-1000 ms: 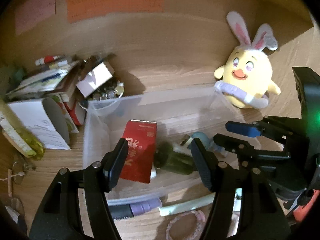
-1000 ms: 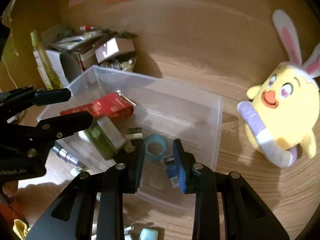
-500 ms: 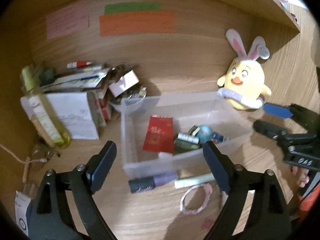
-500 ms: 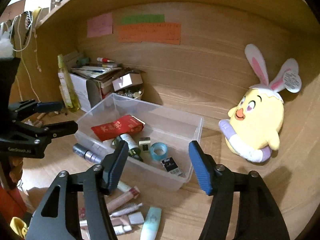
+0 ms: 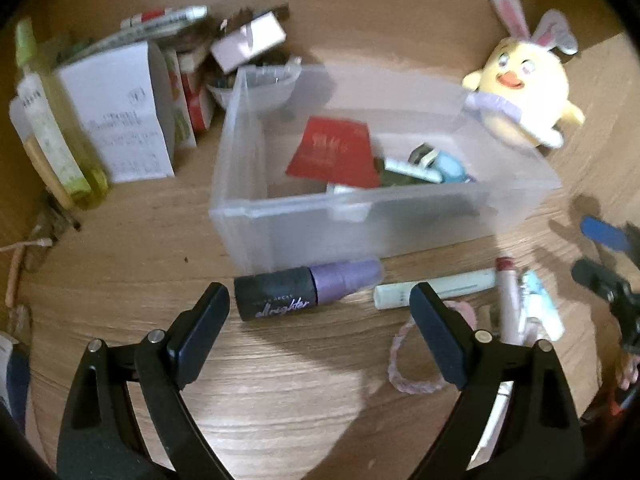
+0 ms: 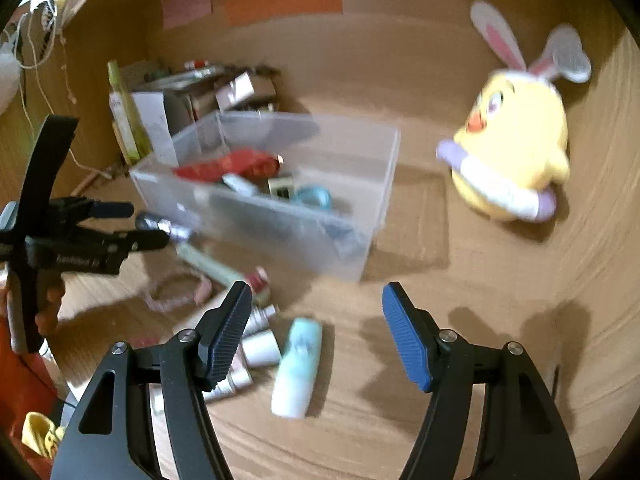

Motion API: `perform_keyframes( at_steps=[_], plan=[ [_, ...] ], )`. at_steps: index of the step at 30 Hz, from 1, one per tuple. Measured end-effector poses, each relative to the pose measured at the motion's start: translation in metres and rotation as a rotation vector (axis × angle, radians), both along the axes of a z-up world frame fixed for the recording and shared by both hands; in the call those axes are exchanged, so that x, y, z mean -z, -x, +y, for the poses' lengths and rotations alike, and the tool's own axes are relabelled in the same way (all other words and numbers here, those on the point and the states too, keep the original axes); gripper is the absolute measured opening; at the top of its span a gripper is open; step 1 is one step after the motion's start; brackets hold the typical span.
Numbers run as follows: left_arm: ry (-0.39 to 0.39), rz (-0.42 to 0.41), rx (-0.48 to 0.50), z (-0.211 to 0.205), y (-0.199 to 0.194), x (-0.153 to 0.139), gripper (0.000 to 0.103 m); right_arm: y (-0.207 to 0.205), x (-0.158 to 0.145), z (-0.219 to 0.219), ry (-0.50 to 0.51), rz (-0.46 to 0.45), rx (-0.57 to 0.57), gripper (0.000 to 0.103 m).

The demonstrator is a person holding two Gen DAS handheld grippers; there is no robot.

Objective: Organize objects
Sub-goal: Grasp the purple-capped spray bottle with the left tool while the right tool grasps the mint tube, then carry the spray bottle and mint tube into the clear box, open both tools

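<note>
Where bin (image 5: 360, 216) stands, bottle (image 5: 308, 294) alongside

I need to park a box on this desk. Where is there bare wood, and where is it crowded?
Bare: between the clear bin and plush chick, and left of the bin toward the white carton. Crowded: in front of the bin, around the purple bottle and tubes.

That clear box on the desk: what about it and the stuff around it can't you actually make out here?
- Clear box, left view: its frosted front wall hides the lower contents.
- Box contents, right view: smeared by motion blur.
- Small tubes, right view: partly behind a finger.
- White carton, left view: print too blurred to read.
</note>
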State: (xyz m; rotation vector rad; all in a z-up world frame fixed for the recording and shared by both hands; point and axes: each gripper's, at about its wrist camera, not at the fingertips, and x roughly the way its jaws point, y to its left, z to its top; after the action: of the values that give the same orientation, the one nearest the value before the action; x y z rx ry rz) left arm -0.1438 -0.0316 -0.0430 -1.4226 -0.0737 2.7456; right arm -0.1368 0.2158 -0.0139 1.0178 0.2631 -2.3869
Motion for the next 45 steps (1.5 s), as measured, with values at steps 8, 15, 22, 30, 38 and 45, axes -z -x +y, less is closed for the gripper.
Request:
perform_keyframes(
  at_steps=[8,15,22,30,38,45],
  plan=[
    [-0.004,-0.03,-0.061,0.002,0.013,0.011,0.095,-0.001,0.026,0.01,-0.02,-0.079,-0.024,0.064],
    [-0.012,-0.052,-0.107,0.0,0.019,0.019,0.095,0.0,0.042,0.008,-0.034,-0.119,-0.04,0.063],
    [0.038,-0.059,-0.085,0.005,0.022,0.02,0.095,0.0,0.04,0.016,-0.034,-0.13,-0.046,0.052],
    [0.023,-0.047,-0.082,0.0,0.015,0.019,0.092,-0.004,0.045,-0.002,-0.088,-0.094,-0.083,0.028],
    [-0.027,-0.022,-0.12,-0.017,-0.007,0.013,0.092,-0.001,0.046,-0.001,-0.072,-0.095,-0.047,0.023],
    [-0.012,0.058,-0.124,-0.019,-0.03,-0.011,0.092,-0.001,0.03,0.014,-0.014,-0.064,0.007,0.023]
  ],
)
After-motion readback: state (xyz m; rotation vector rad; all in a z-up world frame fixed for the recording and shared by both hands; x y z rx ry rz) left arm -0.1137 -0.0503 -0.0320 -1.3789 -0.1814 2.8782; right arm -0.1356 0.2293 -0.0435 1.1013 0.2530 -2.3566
